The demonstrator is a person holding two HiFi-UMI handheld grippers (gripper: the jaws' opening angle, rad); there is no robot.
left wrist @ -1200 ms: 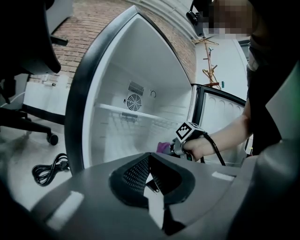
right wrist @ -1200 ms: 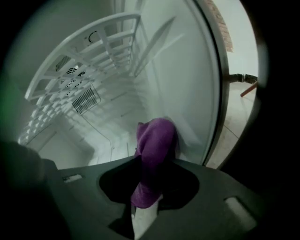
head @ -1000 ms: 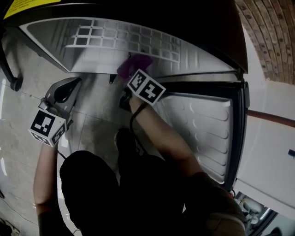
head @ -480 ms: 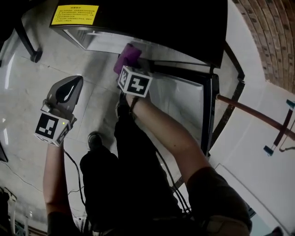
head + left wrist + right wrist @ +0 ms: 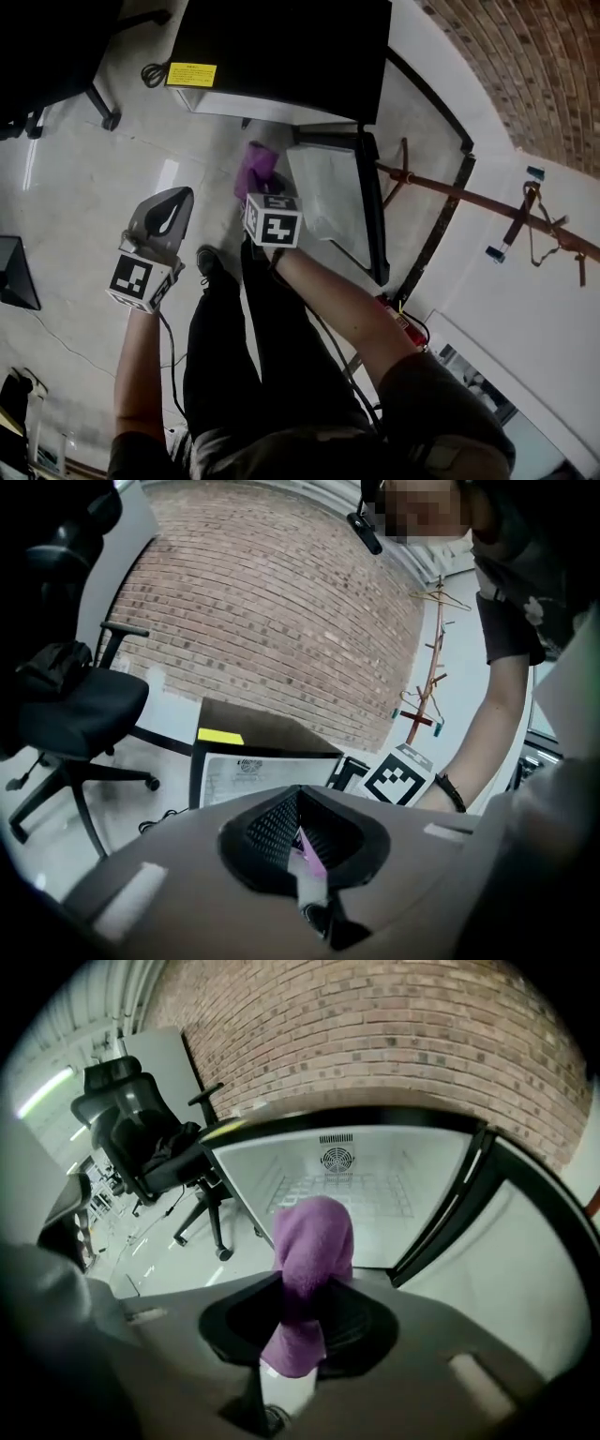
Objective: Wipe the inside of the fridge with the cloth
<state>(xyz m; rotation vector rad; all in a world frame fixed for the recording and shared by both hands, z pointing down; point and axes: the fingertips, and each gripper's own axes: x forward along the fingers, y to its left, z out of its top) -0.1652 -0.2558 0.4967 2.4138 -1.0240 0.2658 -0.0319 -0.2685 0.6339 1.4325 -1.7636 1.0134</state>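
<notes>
- The fridge (image 5: 281, 56) is a low black box standing on the floor (image 5: 84, 187). Its door (image 5: 328, 192) is swung wide open to the person's right, so the white compartment (image 5: 347, 1176) and its wire shelf (image 5: 342, 1196) are free to reach from the front.
- An office chair (image 5: 141, 1119) stands off to the left, apart from the fridge.
- The person stands tall over the fridge and back from the opening. The right arm (image 5: 337, 300) is stretched forward and down, almost straight, and aims the right gripper (image 5: 258, 192) at the open compartment.
- The left arm (image 5: 136, 375) hangs lower and is bent a little. The left gripper (image 5: 178, 197) points at bare floor, not at the fridge. Its jaws are pressed together with nothing between them — I judge it is only kept out of the way.
- The right gripper's jaws are clenched on the cloth (image 5: 314, 1251), which is purple and bunched. Much of the cloth stands out past the tips, I think so that soft cloth, not hard plastic, meets the walls.
- The cloth is in the air in front of the opening, just beside the open door. It touches no surface, so nothing is being wiped at this moment.
</notes>
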